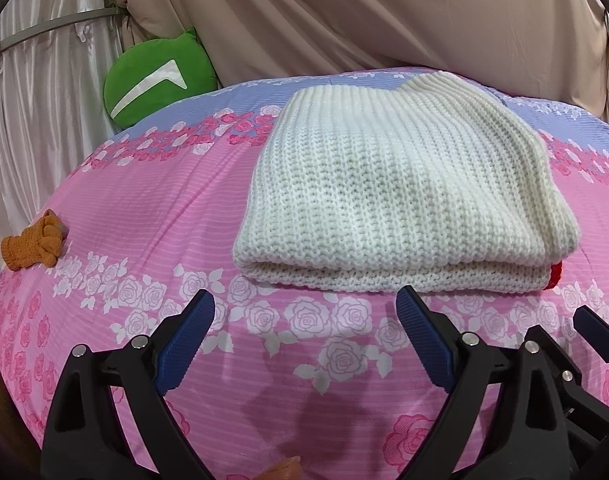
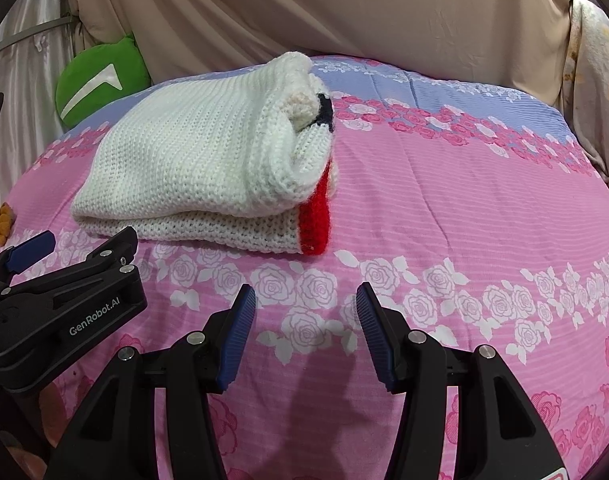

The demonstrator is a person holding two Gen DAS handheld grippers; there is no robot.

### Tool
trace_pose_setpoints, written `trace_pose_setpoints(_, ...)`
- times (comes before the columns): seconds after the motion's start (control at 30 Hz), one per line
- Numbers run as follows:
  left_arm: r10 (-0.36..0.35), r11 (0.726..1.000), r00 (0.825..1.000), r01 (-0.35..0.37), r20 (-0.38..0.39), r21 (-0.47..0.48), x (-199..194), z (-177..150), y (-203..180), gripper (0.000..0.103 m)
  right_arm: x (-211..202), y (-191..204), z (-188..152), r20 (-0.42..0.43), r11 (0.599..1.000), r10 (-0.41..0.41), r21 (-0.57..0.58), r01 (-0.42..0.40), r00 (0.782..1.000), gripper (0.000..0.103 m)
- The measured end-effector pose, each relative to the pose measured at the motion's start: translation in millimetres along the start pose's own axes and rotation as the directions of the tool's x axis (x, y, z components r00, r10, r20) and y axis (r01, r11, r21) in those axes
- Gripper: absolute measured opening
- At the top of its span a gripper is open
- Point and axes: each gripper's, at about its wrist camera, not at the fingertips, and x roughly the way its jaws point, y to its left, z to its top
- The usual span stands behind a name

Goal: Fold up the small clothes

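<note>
A white knitted sweater (image 1: 400, 184) lies folded in a neat stack on the pink rose-patterned bedsheet (image 1: 176, 208). In the right wrist view the sweater (image 2: 200, 168) shows a red and a black band at its right end. My left gripper (image 1: 306, 304) is open and empty, just in front of the sweater's near fold. My right gripper (image 2: 306, 300) is open and empty, in front of and to the right of the sweater. The left gripper (image 2: 70, 246) also shows in the right wrist view at the left.
A green round cushion (image 1: 156, 78) leans at the back left of the bed. A small orange knitted item (image 1: 34, 246) lies at the bed's left edge. Beige and white drapes (image 1: 384, 12) hang behind the bed.
</note>
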Motion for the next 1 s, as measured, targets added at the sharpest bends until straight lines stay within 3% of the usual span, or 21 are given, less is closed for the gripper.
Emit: trace_pose_setpoints(1.0,0.007,1.0,1.0,-0.007,0.022,0.023,-2.8,0.9,-2.1,0.09,-5.0,9.3,-0.1,0.022,1.0,-0.017,0.005,0.016,1.0,0.053)
